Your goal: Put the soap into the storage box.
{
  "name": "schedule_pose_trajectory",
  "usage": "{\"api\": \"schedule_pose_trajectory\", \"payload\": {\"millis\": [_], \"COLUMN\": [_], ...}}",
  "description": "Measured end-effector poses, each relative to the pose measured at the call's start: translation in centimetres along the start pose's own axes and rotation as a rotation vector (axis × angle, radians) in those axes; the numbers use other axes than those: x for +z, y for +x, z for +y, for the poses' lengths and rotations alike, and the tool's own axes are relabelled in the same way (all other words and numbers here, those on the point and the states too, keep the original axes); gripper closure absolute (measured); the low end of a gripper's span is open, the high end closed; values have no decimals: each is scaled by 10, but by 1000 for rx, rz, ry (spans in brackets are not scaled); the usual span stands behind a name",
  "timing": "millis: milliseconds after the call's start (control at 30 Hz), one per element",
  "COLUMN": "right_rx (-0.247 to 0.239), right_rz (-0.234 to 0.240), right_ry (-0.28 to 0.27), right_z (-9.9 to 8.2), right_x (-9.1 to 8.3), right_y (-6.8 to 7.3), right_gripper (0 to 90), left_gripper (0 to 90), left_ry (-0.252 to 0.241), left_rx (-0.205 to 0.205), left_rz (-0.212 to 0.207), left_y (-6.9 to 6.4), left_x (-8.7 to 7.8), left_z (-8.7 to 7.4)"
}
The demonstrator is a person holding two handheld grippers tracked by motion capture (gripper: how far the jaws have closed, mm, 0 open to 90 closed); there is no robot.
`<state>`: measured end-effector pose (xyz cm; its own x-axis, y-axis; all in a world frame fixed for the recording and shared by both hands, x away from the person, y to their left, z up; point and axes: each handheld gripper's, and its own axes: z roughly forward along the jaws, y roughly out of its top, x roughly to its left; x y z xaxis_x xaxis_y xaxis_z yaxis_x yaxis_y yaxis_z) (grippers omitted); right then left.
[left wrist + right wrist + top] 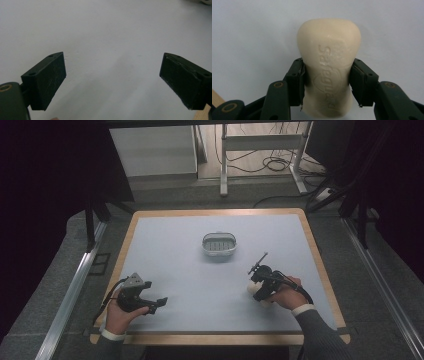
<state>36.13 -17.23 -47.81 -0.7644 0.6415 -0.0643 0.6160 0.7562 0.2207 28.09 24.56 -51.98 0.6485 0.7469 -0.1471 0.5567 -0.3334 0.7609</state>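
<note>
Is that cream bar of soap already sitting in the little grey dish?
No, the cream bar of soap is clamped in the right hand-held gripper, away from the grey dish.

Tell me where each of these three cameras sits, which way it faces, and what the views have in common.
High view: above the person's side, facing forward and down on the table; both hands, left hand-held gripper, right hand-held gripper, soap dish.
Left gripper view: rides the left hand-held gripper, facing bare table between open jaws.
Right gripper view: rides the right hand-held gripper, facing the clamped soap bar.
Shared: soap bar in high and right gripper views.
</note>
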Motion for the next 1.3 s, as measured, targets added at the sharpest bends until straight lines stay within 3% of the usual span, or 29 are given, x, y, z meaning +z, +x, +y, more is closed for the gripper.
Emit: {"api": "schedule_pose_trajectory", "payload": {"millis": [533,1300], "right_rx": [-12,-27], "right_rz": [-13,-25], "right_ry": [-17,-103], "right_z": [5,28], "right_x": [-16,-40], "right_y": [-8,-26], "right_gripper": [498,498], "left_gripper": [73,73], "left_ry": [-1,-8], "left_rx": [0,-4], "left_rz": [2,6], "left_y": [0,1], "left_x": [-1,-3], "left_z": [0,0]}}
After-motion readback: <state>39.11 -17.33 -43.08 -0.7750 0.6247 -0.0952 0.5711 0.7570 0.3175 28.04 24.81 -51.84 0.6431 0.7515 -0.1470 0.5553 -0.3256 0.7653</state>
